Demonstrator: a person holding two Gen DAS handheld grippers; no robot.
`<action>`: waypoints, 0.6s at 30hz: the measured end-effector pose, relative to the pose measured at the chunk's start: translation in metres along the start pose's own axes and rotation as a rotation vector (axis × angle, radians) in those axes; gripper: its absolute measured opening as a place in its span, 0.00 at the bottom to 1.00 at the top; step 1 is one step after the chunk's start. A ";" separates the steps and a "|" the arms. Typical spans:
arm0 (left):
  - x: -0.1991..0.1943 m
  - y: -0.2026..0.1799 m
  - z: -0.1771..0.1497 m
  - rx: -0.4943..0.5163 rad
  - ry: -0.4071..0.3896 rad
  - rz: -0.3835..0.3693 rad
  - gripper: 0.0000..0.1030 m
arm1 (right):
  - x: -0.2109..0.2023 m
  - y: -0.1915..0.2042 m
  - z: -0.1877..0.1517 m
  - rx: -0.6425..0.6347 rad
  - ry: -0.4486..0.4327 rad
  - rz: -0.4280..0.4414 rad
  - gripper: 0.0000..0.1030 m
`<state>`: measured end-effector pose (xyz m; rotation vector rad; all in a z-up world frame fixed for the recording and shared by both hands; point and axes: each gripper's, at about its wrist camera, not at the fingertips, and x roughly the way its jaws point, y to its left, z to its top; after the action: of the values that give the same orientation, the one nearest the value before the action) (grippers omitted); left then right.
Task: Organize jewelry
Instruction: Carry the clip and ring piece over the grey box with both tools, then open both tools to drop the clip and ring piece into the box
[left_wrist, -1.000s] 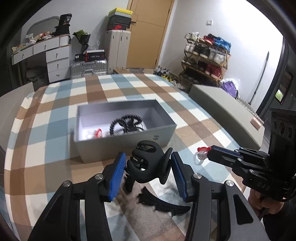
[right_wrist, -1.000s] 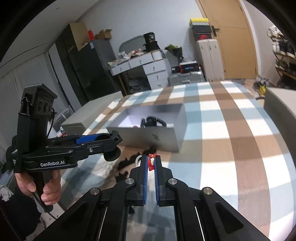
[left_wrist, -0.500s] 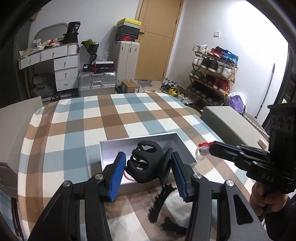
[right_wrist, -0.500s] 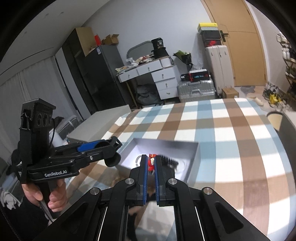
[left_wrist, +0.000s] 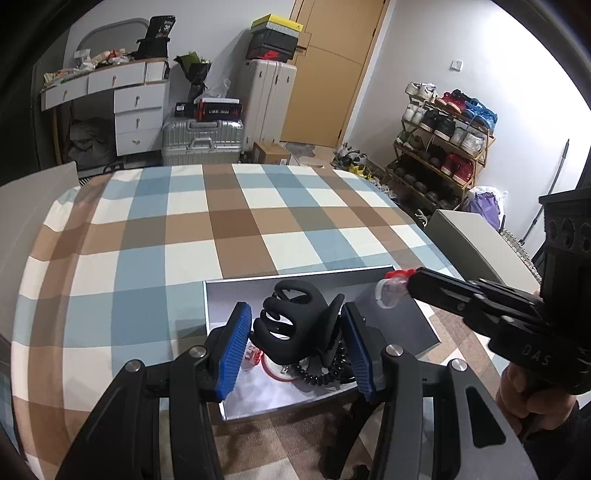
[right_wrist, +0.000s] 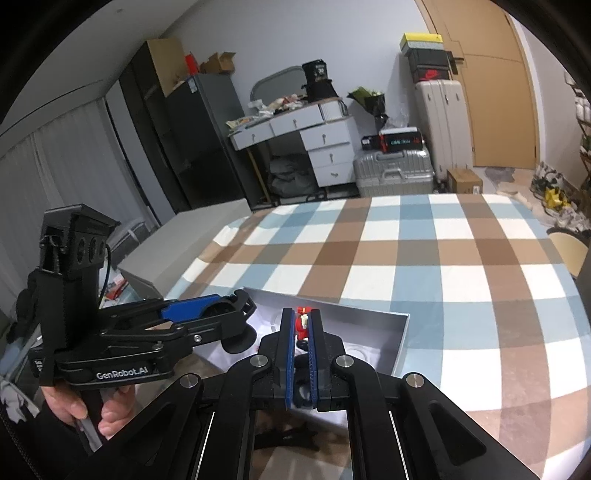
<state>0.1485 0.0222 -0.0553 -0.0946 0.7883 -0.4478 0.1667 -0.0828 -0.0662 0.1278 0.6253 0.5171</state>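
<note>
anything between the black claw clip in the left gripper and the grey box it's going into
Nothing visible. The left gripper holds the black plastic claw hair clip right above the open grey rectangular box, which has no lid on; a black coiled hair tie lies inside underneath.

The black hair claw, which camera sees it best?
The left wrist view: the black hair claw fills the middle, held between the blue fingers over the gray box. The right wrist view shows only a dark edge beneath the left gripper.

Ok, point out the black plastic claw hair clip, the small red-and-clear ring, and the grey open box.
black plastic claw hair clip (left_wrist: 295, 325), left wrist view, on its curved body.
small red-and-clear ring (left_wrist: 389, 293), left wrist view, on the clear loop.
grey open box (right_wrist: 400, 341), right wrist view, on its right wall.
</note>
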 end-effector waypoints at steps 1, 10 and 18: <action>0.001 0.000 0.000 -0.001 0.005 -0.002 0.43 | 0.003 -0.002 0.000 0.003 0.006 -0.001 0.06; 0.007 -0.002 0.002 -0.006 0.014 -0.032 0.43 | 0.023 -0.006 -0.002 0.008 0.028 0.002 0.06; 0.008 -0.006 0.002 0.012 0.016 -0.024 0.44 | 0.029 -0.008 -0.003 0.020 0.050 0.007 0.08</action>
<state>0.1529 0.0131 -0.0578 -0.0900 0.8013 -0.4766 0.1881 -0.0756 -0.0863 0.1365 0.6794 0.5217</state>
